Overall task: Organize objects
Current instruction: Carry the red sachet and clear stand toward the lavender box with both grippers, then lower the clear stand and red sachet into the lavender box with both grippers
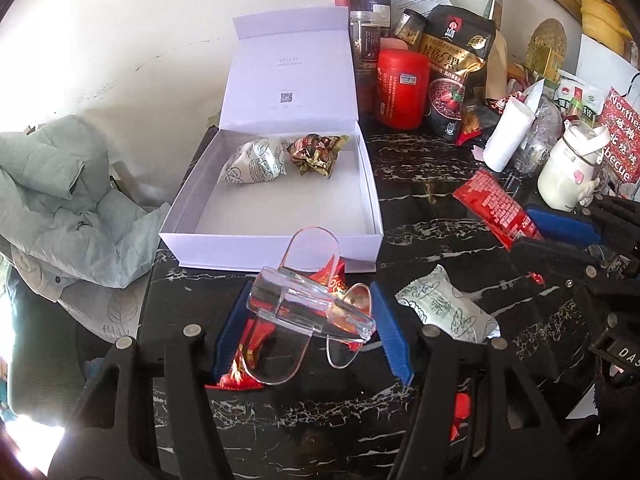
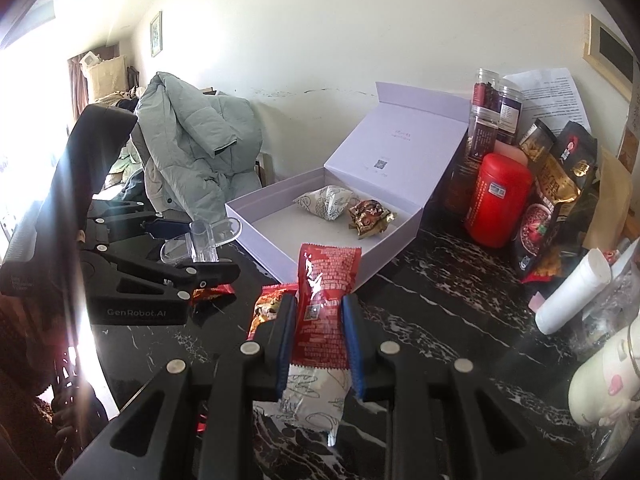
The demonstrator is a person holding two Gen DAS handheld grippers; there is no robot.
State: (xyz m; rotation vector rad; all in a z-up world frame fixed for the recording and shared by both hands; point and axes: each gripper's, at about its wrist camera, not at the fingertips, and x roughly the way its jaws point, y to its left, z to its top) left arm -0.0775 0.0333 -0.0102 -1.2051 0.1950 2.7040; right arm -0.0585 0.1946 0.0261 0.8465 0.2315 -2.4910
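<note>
An open white box (image 1: 200, 236) (image 2: 404, 236) stands on the black marble table and holds a white snack packet (image 1: 256, 160) (image 2: 326, 202) and a brown-gold packet (image 1: 316, 152) (image 2: 370, 216). My left gripper (image 1: 308, 320) (image 2: 200, 246) is shut on a clear acrylic stand (image 1: 304, 304) (image 2: 202, 240), just in front of the box. A red packet (image 1: 240, 368) lies under it. My right gripper (image 2: 320, 340) (image 1: 532, 226) is shut on a red sachet (image 2: 326, 300) (image 1: 496, 204), held above the table right of the box. A white packet (image 1: 444, 308) (image 2: 316, 396) lies on the table below it.
Jars (image 1: 366, 32), a red canister (image 1: 402, 86) (image 2: 498, 204), a black snack bag (image 1: 456, 68), a white roll (image 1: 506, 136) and a white piggy jar (image 1: 568, 168) crowd the table's back right. A grey-green jacket (image 1: 64, 196) (image 2: 192, 148) lies on a chair at left.
</note>
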